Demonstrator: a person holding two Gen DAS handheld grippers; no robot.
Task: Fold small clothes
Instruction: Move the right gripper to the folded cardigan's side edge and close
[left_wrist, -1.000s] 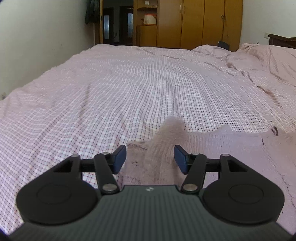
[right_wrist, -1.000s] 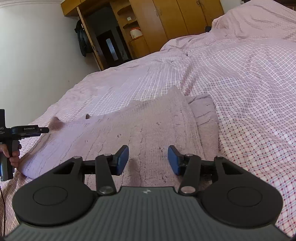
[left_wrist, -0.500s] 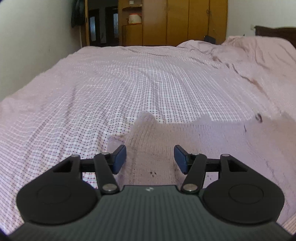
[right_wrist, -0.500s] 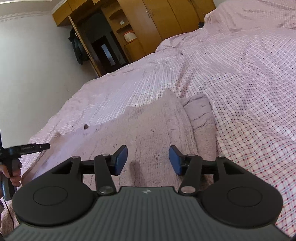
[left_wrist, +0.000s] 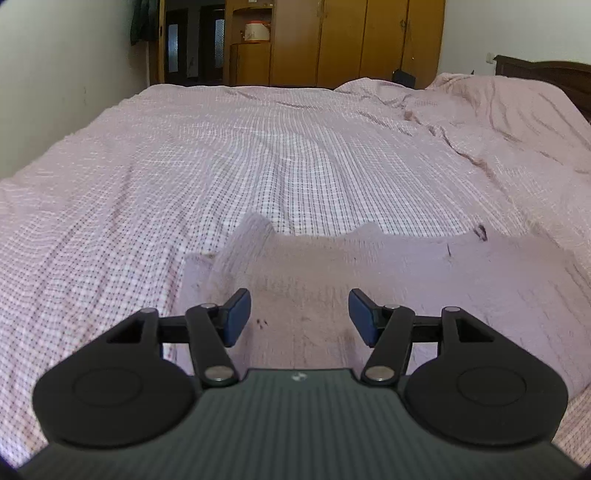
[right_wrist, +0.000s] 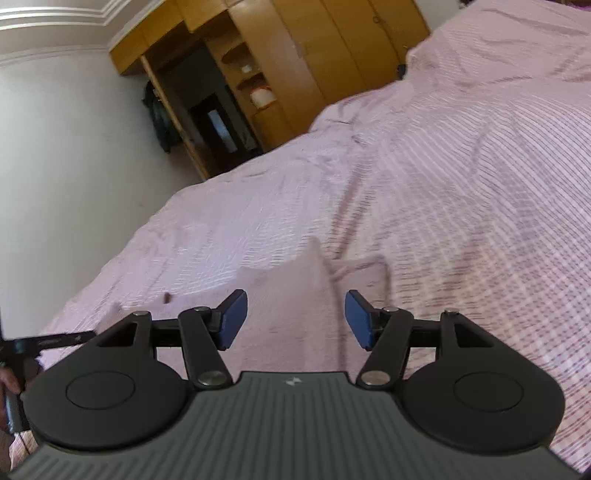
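A pale pink knit garment (left_wrist: 369, 280) lies spread on the checked bed sheet, its near left corner folded into a low ridge. My left gripper (left_wrist: 299, 317) hovers open over that near edge with nothing between its blue pads. In the right wrist view the same garment (right_wrist: 288, 288) lies below my right gripper (right_wrist: 295, 319). Its jaws are opening, and the fabric under the gap is not pinched. The left gripper (right_wrist: 55, 339) shows at the far left edge of that view, held by a hand (right_wrist: 7, 380).
The bed (left_wrist: 295, 166) with its pink checked sheet stretches far ahead. Rumpled bedding (left_wrist: 498, 110) is heaped at the right by a dark headboard (left_wrist: 546, 74). A white wall (left_wrist: 55, 74) runs along the left, and wooden wardrobes (left_wrist: 354, 40) stand beyond the bed.
The fabric ridge that stood up between the left fingers has dropped flat onto the bed as the left gripper drew back. The right view has tilted up and its jaws have widened.
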